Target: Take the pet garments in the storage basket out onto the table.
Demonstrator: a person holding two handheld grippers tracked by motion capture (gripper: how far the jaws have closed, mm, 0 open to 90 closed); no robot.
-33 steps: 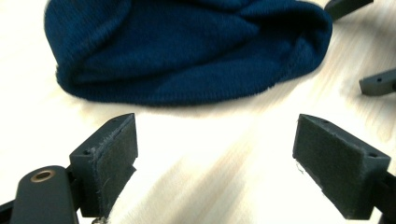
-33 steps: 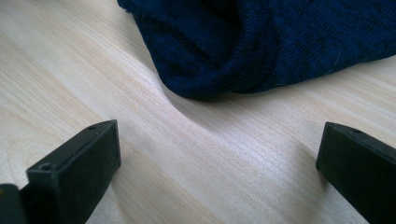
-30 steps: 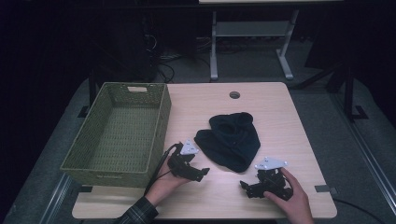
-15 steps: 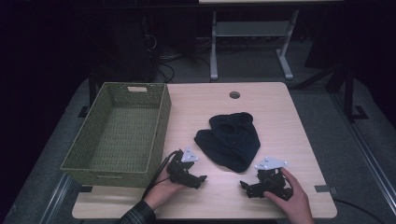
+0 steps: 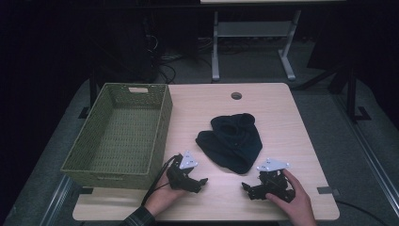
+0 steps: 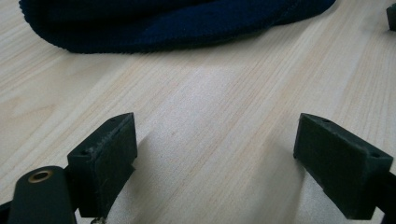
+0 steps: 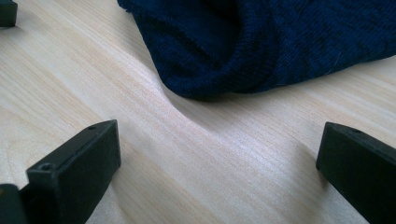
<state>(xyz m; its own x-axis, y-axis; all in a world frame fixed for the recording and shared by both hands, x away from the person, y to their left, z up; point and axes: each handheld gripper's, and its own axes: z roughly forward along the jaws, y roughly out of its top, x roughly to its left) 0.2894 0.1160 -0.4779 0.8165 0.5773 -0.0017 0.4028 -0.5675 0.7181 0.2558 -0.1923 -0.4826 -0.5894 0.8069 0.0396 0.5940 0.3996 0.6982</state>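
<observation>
Beanie (image 5: 231, 142) is lying crumpled on the surface (image 5: 282, 117), right of the basket (image 5: 120, 134). Left gripper (image 5: 200, 181) and right gripper (image 5: 247, 187) are resting near its front edge, not touching it. Both grippers' fingers (image 6: 105, 149) are standing spread wide, gripping nothing.
</observation>
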